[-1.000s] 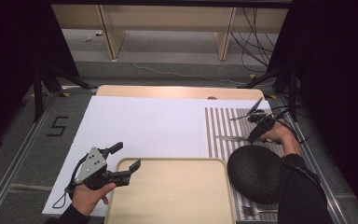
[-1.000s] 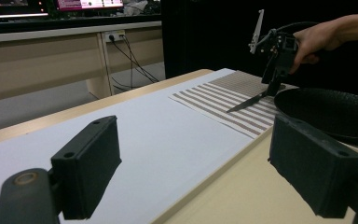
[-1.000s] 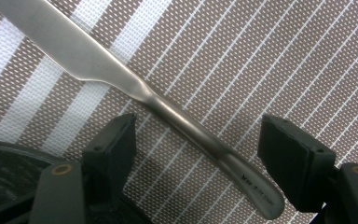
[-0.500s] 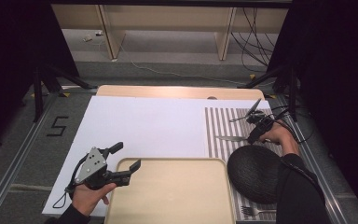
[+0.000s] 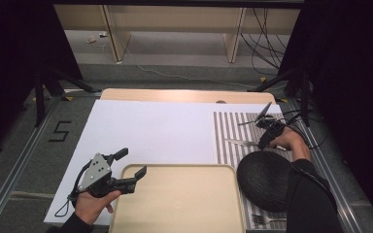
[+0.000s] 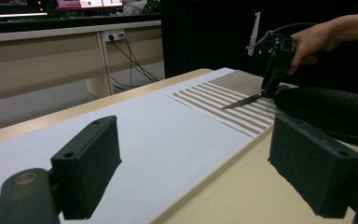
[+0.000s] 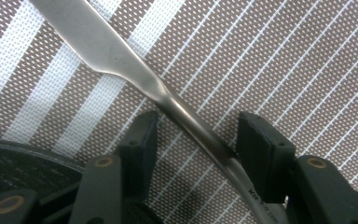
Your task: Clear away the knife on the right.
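A steel table knife [image 5: 240, 142] lies on the striped placemat [image 5: 228, 127], blade pointing left. My right gripper [image 5: 263, 141] points down over its handle. In the right gripper view the knife [image 7: 121, 60] runs between the jaws of the right gripper [image 7: 196, 126]. The jaws have just been closing on it, and a gap still shows on the left side, so it is open. My left gripper [image 5: 131, 161] rests open at the near left, by the corner of the beige tray [image 5: 175, 167], with nothing between the jaws of the left gripper [image 6: 191, 154].
A black round plate [image 5: 264, 179] sits on the placemat just near of the knife, with a fork [image 5: 267, 221] at its near edge. A white sheet [image 5: 145, 131] covers the table's middle and left. Cables hang beyond the far right.
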Demonstrator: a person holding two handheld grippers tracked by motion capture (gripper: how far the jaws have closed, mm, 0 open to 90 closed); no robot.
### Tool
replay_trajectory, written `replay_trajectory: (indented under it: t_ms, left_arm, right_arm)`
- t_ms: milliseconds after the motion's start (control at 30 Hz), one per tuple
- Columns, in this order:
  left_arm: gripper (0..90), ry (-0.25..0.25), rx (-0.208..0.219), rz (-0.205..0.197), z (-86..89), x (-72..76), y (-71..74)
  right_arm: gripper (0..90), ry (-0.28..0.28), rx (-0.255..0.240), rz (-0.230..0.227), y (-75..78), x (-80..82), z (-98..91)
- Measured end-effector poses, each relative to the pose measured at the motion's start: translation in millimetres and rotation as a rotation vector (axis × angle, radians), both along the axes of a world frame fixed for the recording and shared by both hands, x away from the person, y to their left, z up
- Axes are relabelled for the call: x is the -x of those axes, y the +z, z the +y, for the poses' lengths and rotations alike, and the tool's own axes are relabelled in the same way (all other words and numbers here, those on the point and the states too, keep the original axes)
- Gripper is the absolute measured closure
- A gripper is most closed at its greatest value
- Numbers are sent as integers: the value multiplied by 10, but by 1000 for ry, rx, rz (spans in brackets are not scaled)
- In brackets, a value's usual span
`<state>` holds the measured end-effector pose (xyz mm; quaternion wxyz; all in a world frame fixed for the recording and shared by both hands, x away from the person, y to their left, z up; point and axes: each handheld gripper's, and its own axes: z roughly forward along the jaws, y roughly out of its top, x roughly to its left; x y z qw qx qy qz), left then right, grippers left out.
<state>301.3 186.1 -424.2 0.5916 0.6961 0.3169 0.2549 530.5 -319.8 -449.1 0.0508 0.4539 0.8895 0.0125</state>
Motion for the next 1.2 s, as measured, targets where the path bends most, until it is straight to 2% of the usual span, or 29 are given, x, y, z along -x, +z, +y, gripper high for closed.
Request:
replay_trajectory:
  t_ms: [133,300,367,400,567,700,933,1200]
  left_arm:
    - [159,-2,-4,-1,-3,0,-1]
    - [159,1,-2,0,1,0,-2]
    - [159,0,-3,-1,0,0,-2]
    - [159,0,-4,-1,0,1,-2]
    - [159,-3,-6,-1,-4,1,-4]
    - [159,-3,-8,-2,-5,0,-4]
    - [159,-3,-9,-2,-4,1,-5]
    - [159,-3,-11,-2,-7,-7,-9]
  right_arm:
    - [548,-4,-21,5,0,5,-12]
    - [592,15,-16,9,4,5,8]
    - [626,9,-25,23,9,9,16]
    - [639,26,-29,18,3,9,10]
    - [691,33,-41,23,4,20,13]
    - [727,36,-35,30,11,24,33]
    - [795,76,-21,37,11,34,68]
    - [801,113,-25,21,9,46,58]
